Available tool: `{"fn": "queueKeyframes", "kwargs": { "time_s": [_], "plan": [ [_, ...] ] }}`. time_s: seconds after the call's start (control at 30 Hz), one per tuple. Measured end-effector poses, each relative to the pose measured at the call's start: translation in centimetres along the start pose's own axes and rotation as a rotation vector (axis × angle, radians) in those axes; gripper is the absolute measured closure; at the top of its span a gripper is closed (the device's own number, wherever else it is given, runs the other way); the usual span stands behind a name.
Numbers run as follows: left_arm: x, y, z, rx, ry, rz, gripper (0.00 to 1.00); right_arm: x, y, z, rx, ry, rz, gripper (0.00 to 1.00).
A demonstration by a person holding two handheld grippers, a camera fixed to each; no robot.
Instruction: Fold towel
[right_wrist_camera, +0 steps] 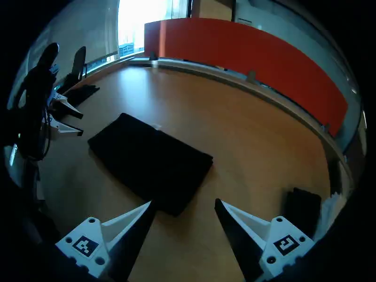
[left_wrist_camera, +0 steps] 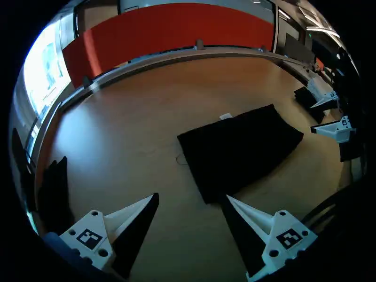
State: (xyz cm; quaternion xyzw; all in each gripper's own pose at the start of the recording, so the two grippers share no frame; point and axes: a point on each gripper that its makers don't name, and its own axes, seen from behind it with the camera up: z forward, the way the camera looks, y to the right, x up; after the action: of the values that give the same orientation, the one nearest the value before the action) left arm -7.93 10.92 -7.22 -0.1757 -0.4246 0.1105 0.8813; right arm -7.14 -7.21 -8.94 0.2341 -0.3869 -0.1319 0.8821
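- The left claw (left_wrist_camera: 190, 202) is hovering above the wooden table (left_wrist_camera: 122, 141) with its 2 fingers spread wide and nothing between them.
- The right claw (right_wrist_camera: 183, 204) is doing the same, standing wide and empty.
- The black towel (left_wrist_camera: 239, 150) is lying flat on the table just ahead of the left claw's fingertips and slightly toward its right finger. In the right gripper view it is lying just ahead of that claw's tips, toward its left finger, its near corner almost under that finger's tip. Neither claw is touching it.
- The towel is looking like a compact, thick rectangle with 1 rounded, doubled edge, so at least 1 fold is probably done.
- A small white tag (left_wrist_camera: 226, 115) is peeking out at the towel's far edge, away from the left claw.
- The edges are looking fairly even and I am seeing no loose flap.
- What is left is hard to judge. Either 1 more halving is coming, which would need both claws to pinch the 2 corners of 1 short edge, or the towel is finished and the claws are pulling clear.
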Motion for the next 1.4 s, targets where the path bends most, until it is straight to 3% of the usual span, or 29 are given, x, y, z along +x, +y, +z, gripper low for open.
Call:
{"fn": "queueKeyframes", "kwargs": {
  "time_s": [0.47, 1.0, 1.4],
  "plan": [
    [-1.4, -0.2, -1.9, 0.015, 0.011, -0.032, 0.05, -0.7, -0.7, -0.5, 0.017, 0.001, -0.027, 0.05],
    [-4.5, -1.1, -4.4, 0.064, 0.023, -0.126, 0.05, 0.3, -1.1, 1.0, 0.073, 0.002, -0.098, 0.05],
    [-6.7, -1.4, -5.5, 0.086, 0.012, -0.156, 0.05, -0.4, -1.4, 2.2, 0.118, -0.025, -0.146, 0.05]
  ]
}}
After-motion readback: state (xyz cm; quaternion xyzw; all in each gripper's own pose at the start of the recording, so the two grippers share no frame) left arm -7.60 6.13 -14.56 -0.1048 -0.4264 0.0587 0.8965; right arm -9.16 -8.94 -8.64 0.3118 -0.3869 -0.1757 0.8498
